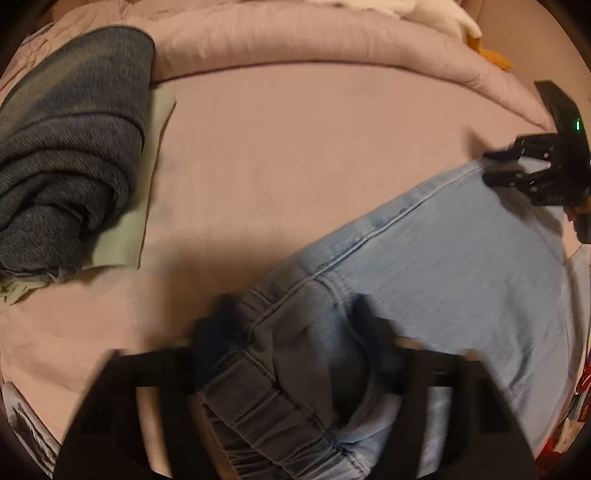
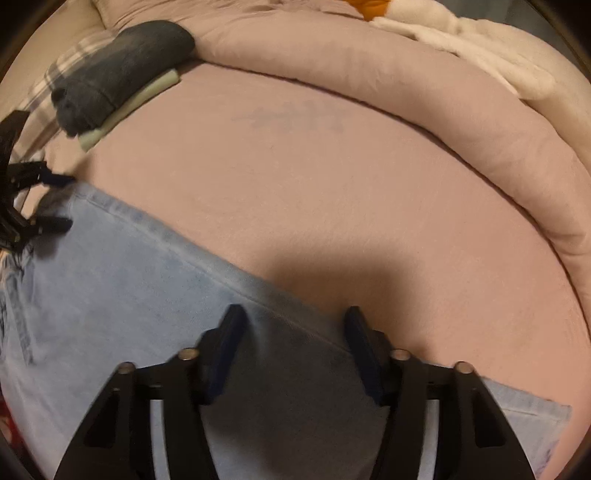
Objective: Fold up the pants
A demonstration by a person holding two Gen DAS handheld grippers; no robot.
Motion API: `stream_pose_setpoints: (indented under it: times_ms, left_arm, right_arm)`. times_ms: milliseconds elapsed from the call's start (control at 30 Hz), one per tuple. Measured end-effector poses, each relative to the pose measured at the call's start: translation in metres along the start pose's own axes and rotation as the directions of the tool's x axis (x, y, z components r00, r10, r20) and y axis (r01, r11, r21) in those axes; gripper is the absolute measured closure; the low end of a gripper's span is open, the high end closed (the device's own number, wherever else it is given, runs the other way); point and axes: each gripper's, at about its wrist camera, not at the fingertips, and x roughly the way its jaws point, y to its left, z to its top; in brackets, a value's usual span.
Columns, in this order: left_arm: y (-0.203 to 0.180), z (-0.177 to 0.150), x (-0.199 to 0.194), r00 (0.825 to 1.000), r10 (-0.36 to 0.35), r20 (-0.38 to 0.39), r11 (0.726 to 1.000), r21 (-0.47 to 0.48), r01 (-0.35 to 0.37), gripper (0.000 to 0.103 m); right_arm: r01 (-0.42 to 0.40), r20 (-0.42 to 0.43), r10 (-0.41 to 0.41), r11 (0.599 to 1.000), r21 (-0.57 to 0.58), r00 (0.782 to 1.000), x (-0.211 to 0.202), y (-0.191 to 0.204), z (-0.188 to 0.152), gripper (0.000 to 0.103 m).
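Note:
Light blue jeans (image 1: 443,258) lie flat across the pink bed sheet (image 1: 295,147). My left gripper (image 1: 293,317) stands over their elastic waistband (image 1: 258,398), which bunches up between its blurred fingers. Whether the pads press on it I cannot tell. In the right wrist view the left gripper (image 2: 55,202) sits at the jeans' (image 2: 110,295) far left corner. My right gripper (image 2: 295,325) is open, its fingers straddling the jeans' upper edge, with the cloth lying flat between them. In the left wrist view the right gripper (image 1: 493,167) shows at the jeans' far right end.
A folded dark denim garment (image 1: 74,129) rests on a pale green one (image 1: 147,184) at the back left of the bed. A rolled pink duvet (image 2: 406,92) runs along the far side, with a white blanket (image 2: 461,33) behind it.

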Motion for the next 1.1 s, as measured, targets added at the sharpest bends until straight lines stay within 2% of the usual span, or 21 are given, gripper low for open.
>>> stream_pose_setpoints:
  times_ms: [33,67,100,167,233,300,400,433,467,533,567,600,667,800,867,933,967,1033,1067,1100]
  left_arm:
    - [0.002,0.000,-0.004,1.000,0.013,0.009,1.000,-0.014,-0.013,0.075]
    - [0.004,-0.001,-0.007,0.999,0.046,0.014,0.999,-0.022,-0.046,0.081]
    - [0.007,-0.002,-0.008,0.998,0.054,0.015,0.998,-0.036,-0.053,0.083]
    - [0.007,-0.004,-0.015,0.998,0.061,0.027,0.997,-0.058,-0.059,0.084]
    - [-0.003,-0.004,-0.025,0.992,0.109,0.056,0.993,-0.041,-0.107,0.085]
    - [-0.016,-0.006,-0.042,0.979,0.172,0.112,0.985,-0.018,-0.171,0.084]
    - [-0.029,-0.010,-0.059,0.949,0.246,0.198,0.967,0.022,-0.255,0.084]
    - [-0.031,-0.011,-0.054,0.946,0.268,0.180,0.959,0.039,-0.279,0.084]
    - [-0.033,-0.011,-0.044,0.942,0.302,0.148,0.947,0.069,-0.315,0.084]
    - [-0.042,-0.020,-0.038,0.917,0.377,0.134,0.912,0.121,-0.393,0.086]
    - [-0.045,-0.023,-0.045,0.910,0.388,0.149,0.905,0.127,-0.407,0.086]
    - [-0.045,-0.025,-0.054,0.909,0.384,0.164,0.907,0.116,-0.404,0.086]
    - [-0.046,-0.032,-0.080,0.904,0.366,0.221,0.914,0.097,-0.394,0.086]
    - [-0.066,-0.059,-0.128,0.862,0.361,0.355,0.896,0.124,-0.426,0.086]
    - [-0.079,-0.081,-0.148,0.842,0.348,0.413,0.889,0.140,-0.437,0.086]
    - [-0.091,-0.109,-0.164,0.821,0.326,0.469,0.880,0.166,-0.444,0.086]
    - [-0.097,-0.119,-0.169,0.811,0.317,0.492,0.872,0.184,-0.453,0.086]
    - [-0.112,-0.153,-0.175,0.781,0.298,0.549,0.835,0.246,-0.492,0.086]
    - [-0.118,-0.167,-0.175,0.775,0.295,0.559,0.819,0.271,-0.506,0.086]
    - [-0.122,-0.180,-0.173,0.778,0.292,0.557,0.809,0.290,-0.511,0.086]
  right_arm:
    - [0.007,-0.001,-0.007,0.999,-0.034,1.000,-0.003,0.006,-0.001,0.078]
    - [0.034,-0.009,-0.034,0.997,-0.070,0.999,-0.005,0.014,-0.002,0.090]
    - [0.059,-0.009,-0.061,0.993,-0.101,0.998,-0.007,0.021,-0.005,0.092]
    - [0.117,0.003,-0.118,0.983,-0.144,0.993,-0.014,0.034,-0.010,0.096]
    - [0.171,0.037,-0.168,0.974,-0.150,0.985,-0.026,0.042,-0.011,0.097]
    - [0.236,0.082,-0.226,0.961,-0.147,0.971,-0.044,0.049,-0.010,0.097]
    - [0.336,0.147,-0.316,0.932,-0.139,0.937,-0.067,0.060,-0.007,0.097]
    - [0.358,0.140,-0.340,0.924,-0.134,0.930,-0.065,0.063,-0.009,0.097]
    - [0.360,0.113,-0.347,0.923,-0.134,0.931,-0.058,0.064,-0.013,0.097]
    - [0.376,0.065,-0.371,0.913,-0.159,0.926,-0.043,0.071,-0.016,0.097]
    - [0.397,0.061,-0.392,0.901,-0.175,0.918,-0.042,0.077,-0.016,0.097]
    - [0.422,0.079,-0.415,0.890,-0.172,0.906,-0.048,0.082,-0.017,0.098]
    - [0.438,0.129,-0.423,0.889,-0.131,0.897,-0.074,0.086,-0.029,0.097]
    - [0.461,0.262,-0.428,0.884,-0.076,0.865,-0.136,0.094,-0.037,0.097]
    - [0.481,0.327,-0.436,0.874,-0.069,0.839,-0.169,0.112,-0.060,0.097]
    - [0.487,0.361,-0.433,0.870,-0.071,0.826,-0.189,0.125,-0.084,0.097]
    - [0.483,0.371,-0.426,0.873,-0.071,0.825,-0.197,0.132,-0.100,0.097]
    - [0.482,0.385,-0.416,0.872,-0.088,0.824,-0.205,0.148,-0.127,0.097]
    - [0.473,0.378,-0.408,0.876,-0.094,0.831,-0.208,0.159,-0.146,0.097]
    - [0.463,0.373,-0.395,0.880,-0.109,0.840,-0.208,0.169,-0.165,0.097]
